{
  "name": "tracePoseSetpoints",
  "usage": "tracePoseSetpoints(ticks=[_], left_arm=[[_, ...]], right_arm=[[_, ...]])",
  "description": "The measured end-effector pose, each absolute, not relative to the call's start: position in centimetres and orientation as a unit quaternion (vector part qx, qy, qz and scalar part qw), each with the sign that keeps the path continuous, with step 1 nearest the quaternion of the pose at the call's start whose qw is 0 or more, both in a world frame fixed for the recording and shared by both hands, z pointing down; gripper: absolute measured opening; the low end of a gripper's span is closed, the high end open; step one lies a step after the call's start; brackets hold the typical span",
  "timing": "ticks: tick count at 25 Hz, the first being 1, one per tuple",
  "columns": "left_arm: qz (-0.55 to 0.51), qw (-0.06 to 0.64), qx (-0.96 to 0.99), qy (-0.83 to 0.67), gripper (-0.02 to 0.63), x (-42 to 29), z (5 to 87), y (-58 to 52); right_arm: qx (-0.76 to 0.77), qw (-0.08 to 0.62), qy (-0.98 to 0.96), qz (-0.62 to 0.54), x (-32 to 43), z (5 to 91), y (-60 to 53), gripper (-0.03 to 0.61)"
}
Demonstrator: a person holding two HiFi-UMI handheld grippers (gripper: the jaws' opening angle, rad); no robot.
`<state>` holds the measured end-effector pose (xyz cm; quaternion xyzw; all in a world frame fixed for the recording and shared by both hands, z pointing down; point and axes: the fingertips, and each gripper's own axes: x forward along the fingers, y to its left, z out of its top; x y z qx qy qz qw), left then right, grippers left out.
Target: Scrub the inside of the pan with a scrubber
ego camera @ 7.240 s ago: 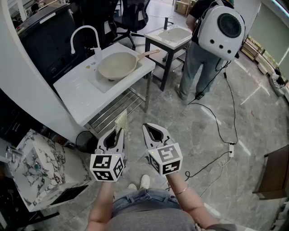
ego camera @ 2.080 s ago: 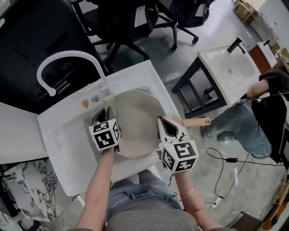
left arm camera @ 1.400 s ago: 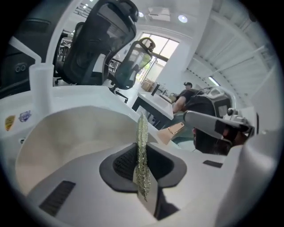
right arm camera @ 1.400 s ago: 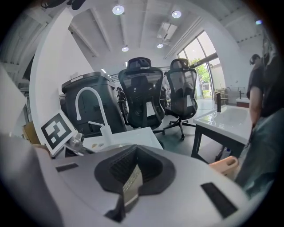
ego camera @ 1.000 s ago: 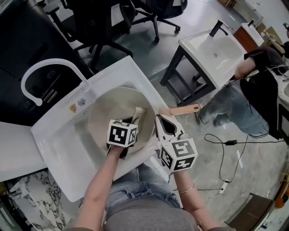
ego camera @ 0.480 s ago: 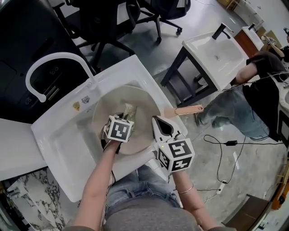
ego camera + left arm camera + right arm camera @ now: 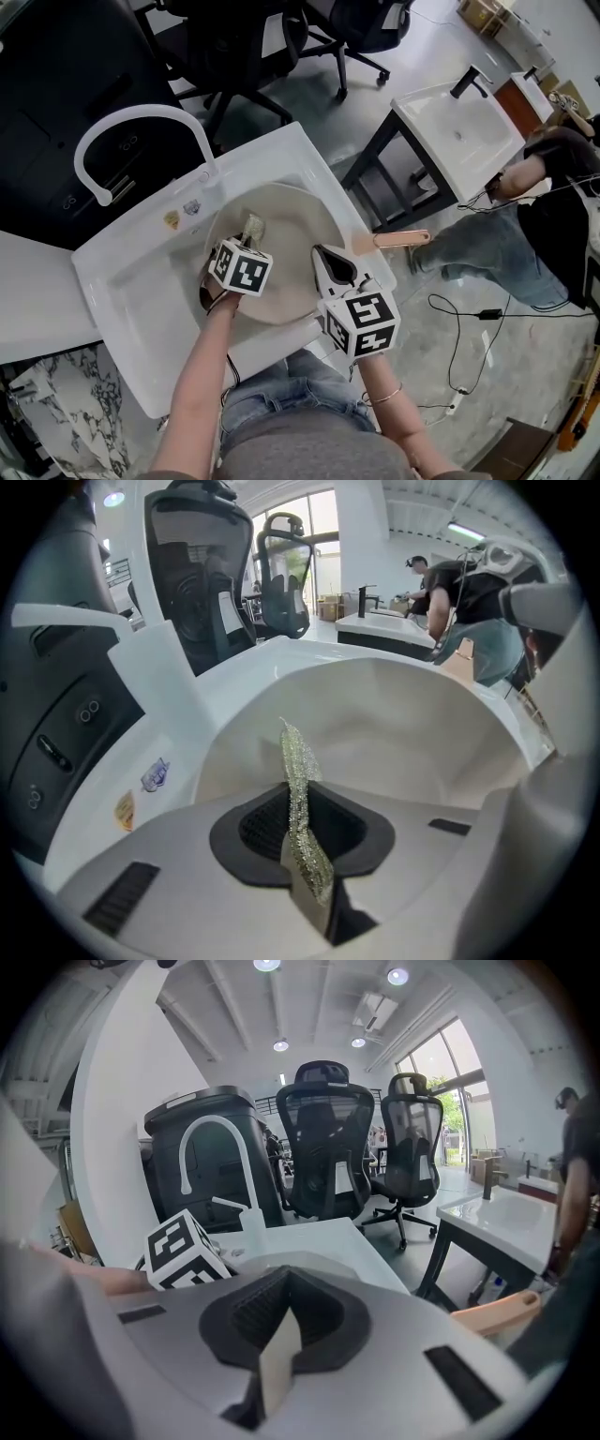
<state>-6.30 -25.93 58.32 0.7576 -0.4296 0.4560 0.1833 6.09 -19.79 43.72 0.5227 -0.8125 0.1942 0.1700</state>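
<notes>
Scrubber mostly hidden under L gripper; 2 sink stickers unreadable.

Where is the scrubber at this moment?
In the head view, the scrubber sits left of centre, clamped by the left gripper, inside the pan near the faucet.

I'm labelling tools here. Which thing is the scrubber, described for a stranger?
Find the white sink with the curved tap; a beige pan sits in its basin. Inside the pan, the left gripper pinches the scrubber: a thin, glittery, greenish strip, the only sparkly thing there.
</notes>
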Motion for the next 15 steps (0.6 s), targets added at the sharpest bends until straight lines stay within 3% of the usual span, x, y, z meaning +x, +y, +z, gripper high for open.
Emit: tracePoseSetpoints(ticks=[10, 15], left_arm=[[0.458, 0.14, 0.742, -0.468, 0.06, -9.9, 55.8, -26.8], [0.411, 0.122, 0.755, -0.496, 0.06, -11.2, 52.4, -27.2]], right_arm=[[0.516, 0.179, -0.818, 0.183, 4.5, 43.1, -19.4, 0.011], [0.53, 0.181, -0.81, 0.176, 4.9, 42.8, -18.9, 0.011]])
